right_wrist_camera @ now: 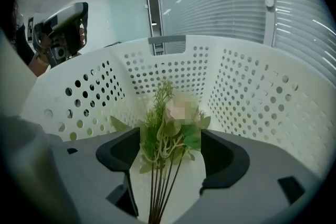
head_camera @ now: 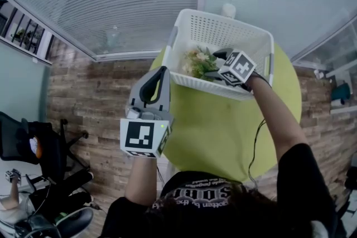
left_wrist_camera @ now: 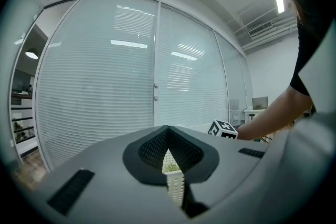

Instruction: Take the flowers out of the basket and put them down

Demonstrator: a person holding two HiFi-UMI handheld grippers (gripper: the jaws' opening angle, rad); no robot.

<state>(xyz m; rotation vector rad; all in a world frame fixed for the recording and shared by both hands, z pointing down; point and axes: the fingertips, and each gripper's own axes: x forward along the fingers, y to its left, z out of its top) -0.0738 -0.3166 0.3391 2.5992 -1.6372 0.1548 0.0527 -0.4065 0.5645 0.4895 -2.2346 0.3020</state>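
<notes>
A white perforated basket stands at the far side of a round yellow-green table. A small bunch of artificial flowers with green leaves and thin dark stems lies inside it. My right gripper reaches down into the basket. In the right gripper view its jaws stand wide apart on either side of the flowers, whose stems run between them without touching the pads. My left gripper is at the basket's left corner. In the left gripper view its jaws are closed on a strip of the basket wall.
Glass walls with white blinds stand beyond the table. The floor is wood plank. A black office chair is at the lower left. A thin cable trails across the table beside my right arm. A small white object sits behind the basket.
</notes>
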